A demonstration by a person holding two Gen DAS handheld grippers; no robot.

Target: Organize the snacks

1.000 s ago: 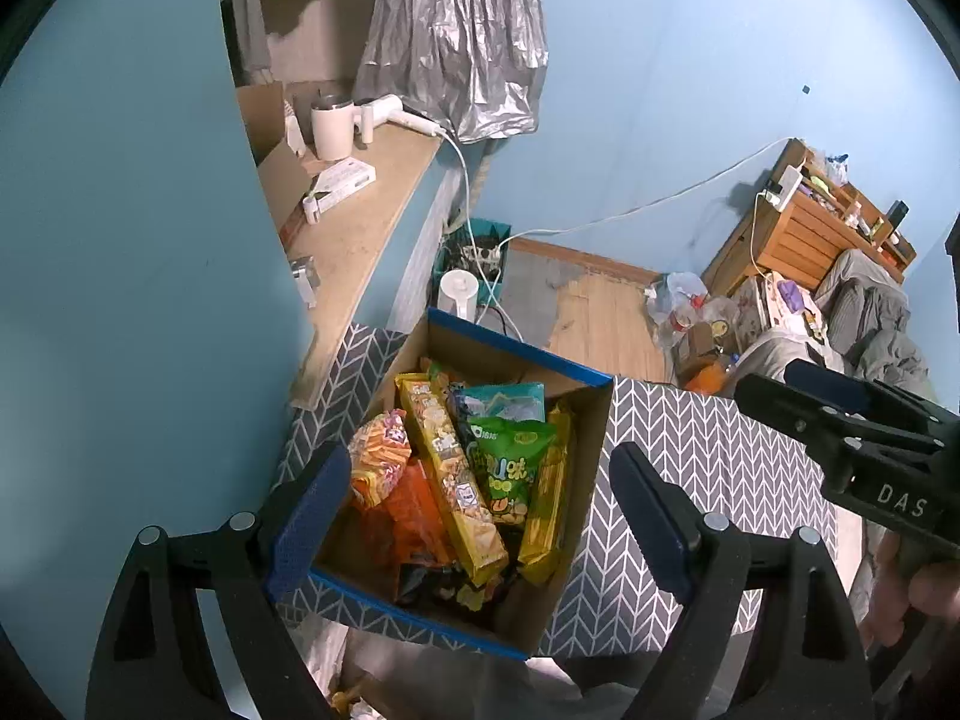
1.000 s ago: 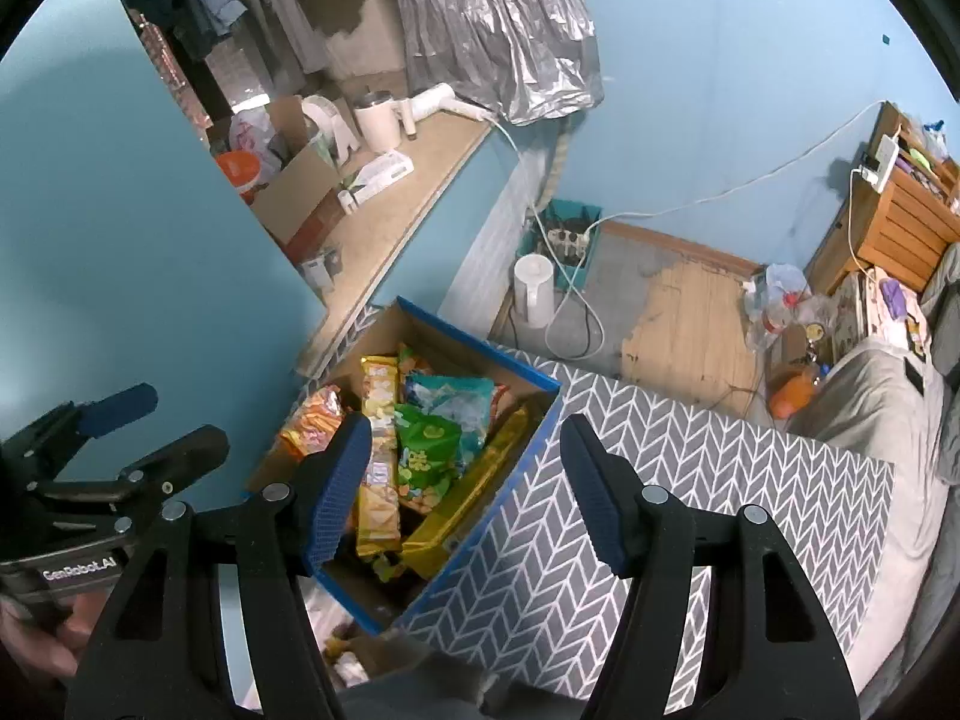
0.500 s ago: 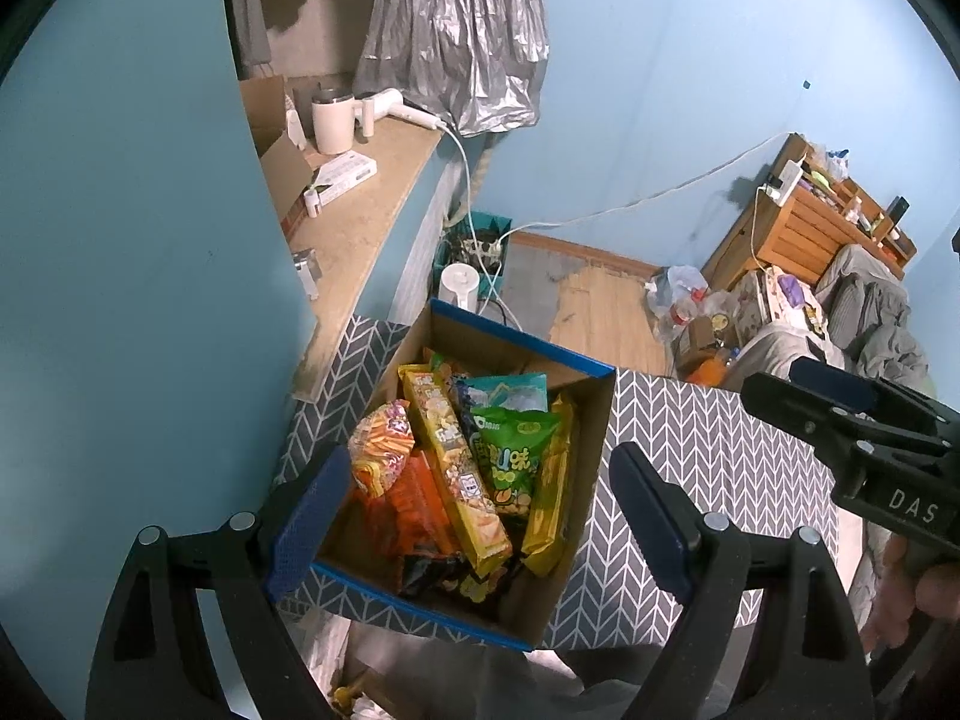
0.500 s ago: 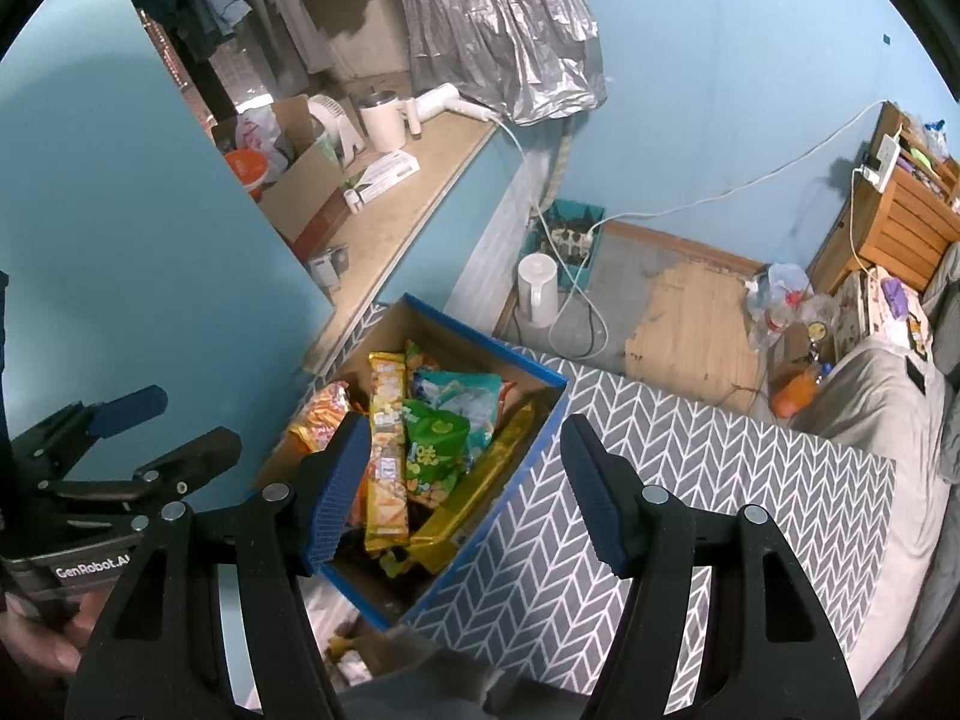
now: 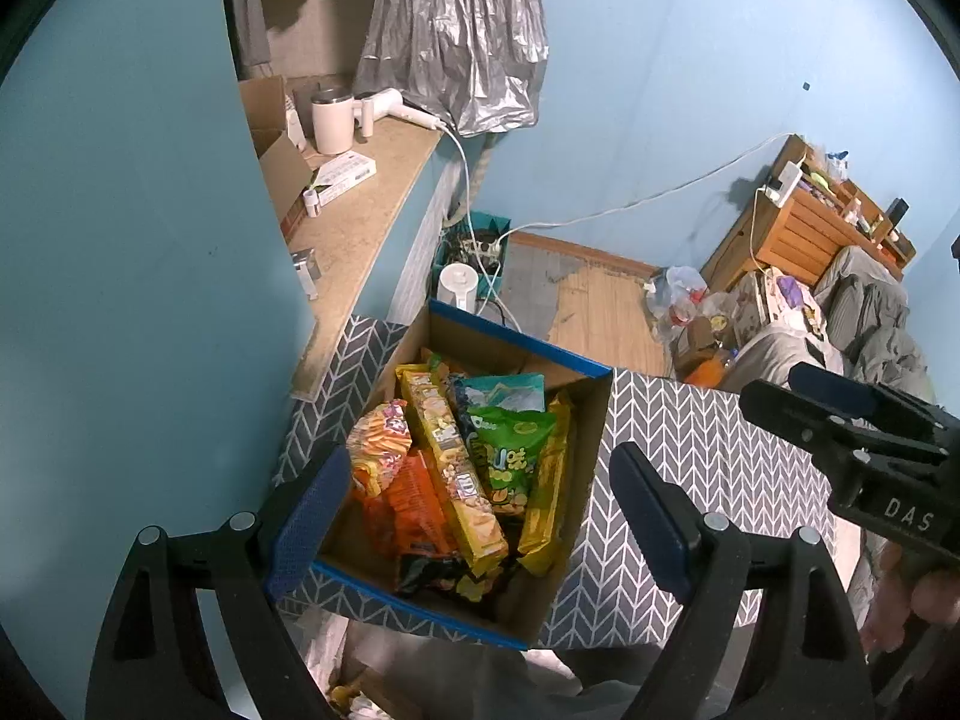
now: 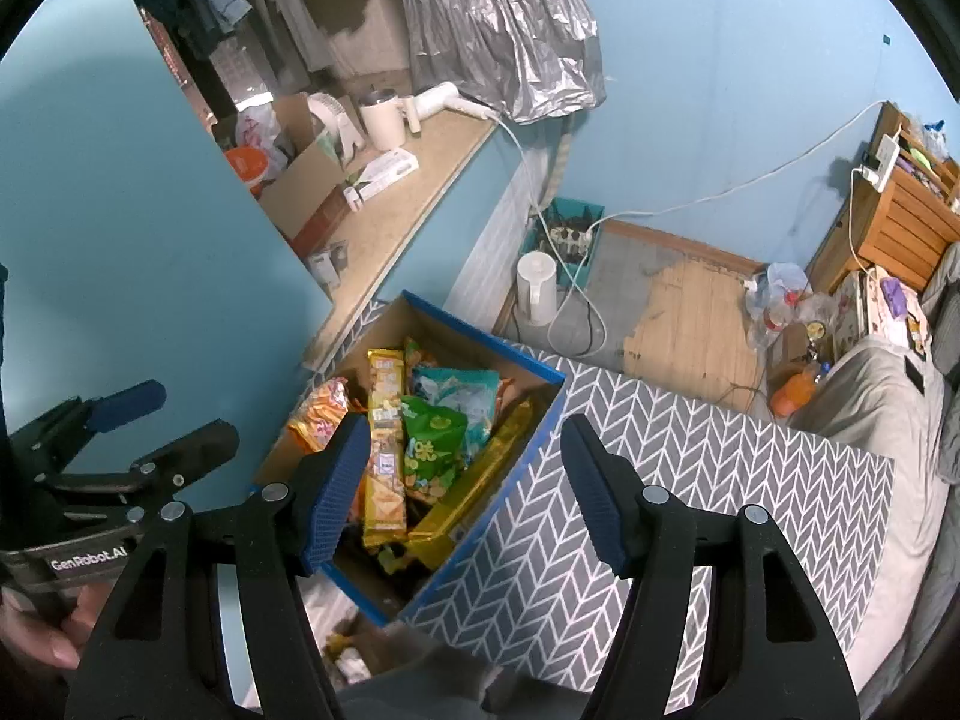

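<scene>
An open cardboard box with blue rim (image 5: 594,414) (image 6: 543,414) sits at the left end of a grey chevron-cloth table (image 5: 690,450) (image 6: 690,468). It holds several snack packs: a green bag (image 5: 510,450) (image 6: 432,444), a long yellow pack (image 5: 450,462) (image 6: 384,438), orange bags (image 5: 384,450) (image 6: 321,405), a gold pack (image 5: 549,480) (image 6: 474,468). My left gripper (image 5: 480,531) is open and empty, high above the box. My right gripper (image 6: 465,492) is open and empty above the box's right side. Each gripper shows in the other's view: right (image 5: 864,432), left (image 6: 120,438).
A blue wall panel (image 5: 138,300) stands left of the box. A beige counter (image 5: 360,216) behind carries a white cup, a hair dryer and cartons. A white kettle (image 6: 537,288) and cables lie on the floor beyond. A bed (image 6: 888,396) is at right.
Both grippers have drifted slightly back and up from the box; the view shifted a little. Both stay open and empty.
</scene>
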